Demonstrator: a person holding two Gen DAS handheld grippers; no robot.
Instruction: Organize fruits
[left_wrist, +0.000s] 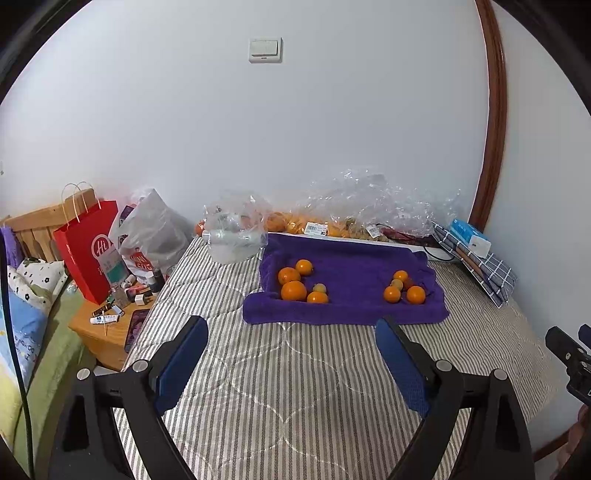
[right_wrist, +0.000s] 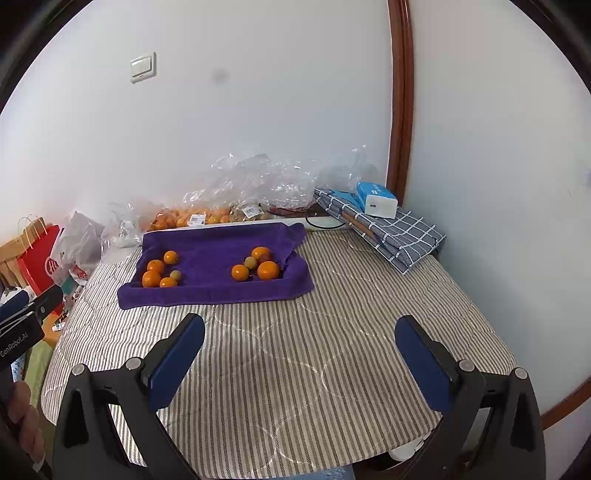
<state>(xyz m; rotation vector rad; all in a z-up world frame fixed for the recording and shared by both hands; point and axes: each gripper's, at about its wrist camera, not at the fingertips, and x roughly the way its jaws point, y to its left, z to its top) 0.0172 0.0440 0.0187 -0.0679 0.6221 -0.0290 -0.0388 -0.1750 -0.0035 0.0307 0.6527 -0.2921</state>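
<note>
A purple towel (left_wrist: 351, 269) (right_wrist: 218, 247) lies on the striped bed. On it sit two groups of fruit: a left group of oranges (left_wrist: 293, 290) (right_wrist: 151, 278) with one small greenish fruit (left_wrist: 319, 287), and a right group (left_wrist: 415, 294) (right_wrist: 268, 270) of oranges with a small greenish fruit (right_wrist: 250, 262). My left gripper (left_wrist: 291, 328) is open and empty, hovering over the bed just short of the towel's near edge. My right gripper (right_wrist: 299, 326) is open and empty, further back over the bed.
Clear plastic bags of more oranges (left_wrist: 314, 225) (right_wrist: 192, 216) line the wall behind the towel. A folded checked cloth with a blue box (left_wrist: 476, 254) (right_wrist: 391, 221) lies at back right. A nightstand with a red bag (left_wrist: 86, 247) and clutter stands left.
</note>
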